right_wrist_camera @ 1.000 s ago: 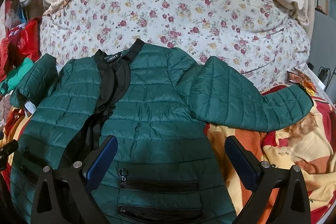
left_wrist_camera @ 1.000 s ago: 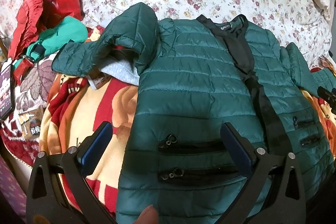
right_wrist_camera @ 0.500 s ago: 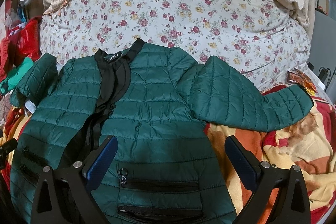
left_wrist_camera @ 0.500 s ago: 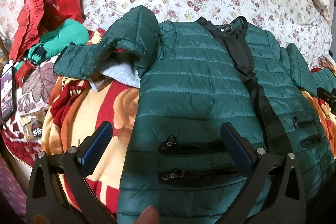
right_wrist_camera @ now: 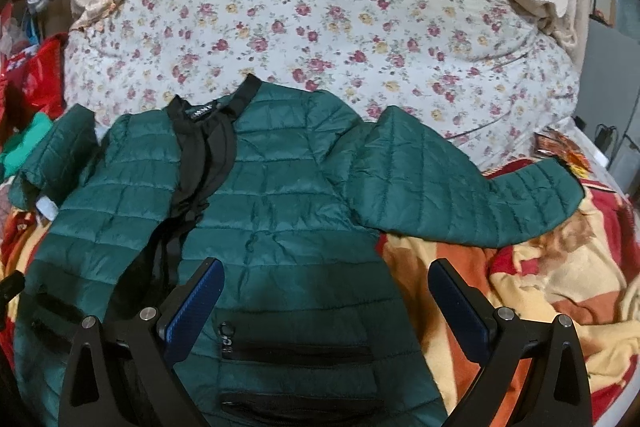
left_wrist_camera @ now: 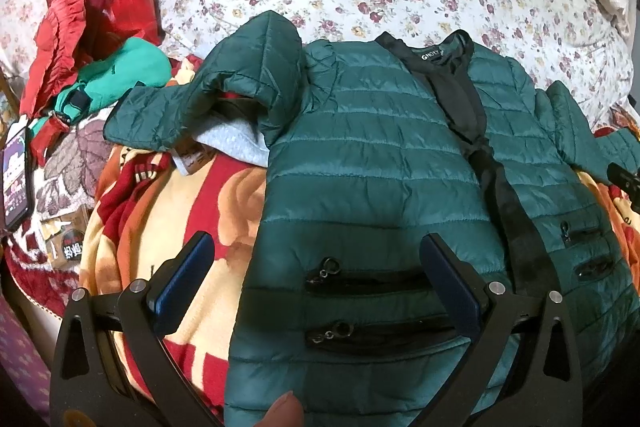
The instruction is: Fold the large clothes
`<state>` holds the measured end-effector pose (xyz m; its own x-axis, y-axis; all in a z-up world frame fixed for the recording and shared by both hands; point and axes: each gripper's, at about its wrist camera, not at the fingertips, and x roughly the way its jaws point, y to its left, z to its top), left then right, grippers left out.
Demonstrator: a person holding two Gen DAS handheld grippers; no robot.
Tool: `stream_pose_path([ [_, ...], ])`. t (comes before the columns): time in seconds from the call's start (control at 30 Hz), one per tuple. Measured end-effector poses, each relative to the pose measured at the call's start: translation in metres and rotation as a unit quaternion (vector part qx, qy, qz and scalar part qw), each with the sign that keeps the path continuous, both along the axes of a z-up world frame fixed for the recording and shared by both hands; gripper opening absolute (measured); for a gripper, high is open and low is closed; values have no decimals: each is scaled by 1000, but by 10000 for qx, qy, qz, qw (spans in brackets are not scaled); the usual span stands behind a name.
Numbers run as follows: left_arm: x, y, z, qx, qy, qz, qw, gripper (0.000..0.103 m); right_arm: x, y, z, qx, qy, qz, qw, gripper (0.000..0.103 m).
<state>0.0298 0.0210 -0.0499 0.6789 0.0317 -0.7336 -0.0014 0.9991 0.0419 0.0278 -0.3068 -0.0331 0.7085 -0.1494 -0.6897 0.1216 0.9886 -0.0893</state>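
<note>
Left wrist view, nearest first: left hand-held gripper (left_wrist_camera: 316, 281) spread wide, nothing between its blue pads, hovering above the hem corner and double zip pockets of a dark green quilted puffer jacket with black placket (left_wrist_camera: 372, 163). A fingertip (left_wrist_camera: 282, 409) just visible at the bottom edge. Right wrist view: right hand-held gripper (right_wrist_camera: 324, 301) likewise wide and empty, poised over the opposite front panel and its zip pockets, one pad above jacket, the other above the orange, red and cream fleece blanket (right_wrist_camera: 552, 291) beneath.

Jacket spread face up on the bed, front closed, hem toward both tools, collar away. Farther out, the left-side sleeve (left_wrist_camera: 200, 103) bent and bunched over a grey cloth (left_wrist_camera: 232, 145); the right-side sleeve (right_wrist_camera: 460, 195) stretched flat sideways across the blanket. Beyond the collar, a floral quilt (right_wrist_camera: 320, 19). Off to the left, a heap of red and teal clothing (left_wrist_camera: 100, 55) and a phone (left_wrist_camera: 16, 183).

Probably light, puffy, soft and springy, with a slick shell likely to slide from a shallow pinch. Best taken deep at a stitched seam: cuff or sleeve edge for folding inward, then hem corners. Neither tool touching fabric, as far as visible.
</note>
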Motion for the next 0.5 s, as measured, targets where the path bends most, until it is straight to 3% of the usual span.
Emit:
stream_pose_path([
  [0.3, 2, -14, -6, 126, 90, -84, 9998, 103, -8, 2, 7, -579, -81, -180, 9981, 101],
  [0.5, 1, -22, -12, 160, 152, -135, 9997, 103, -9, -1, 10, -482, -102, -223, 9985, 101],
])
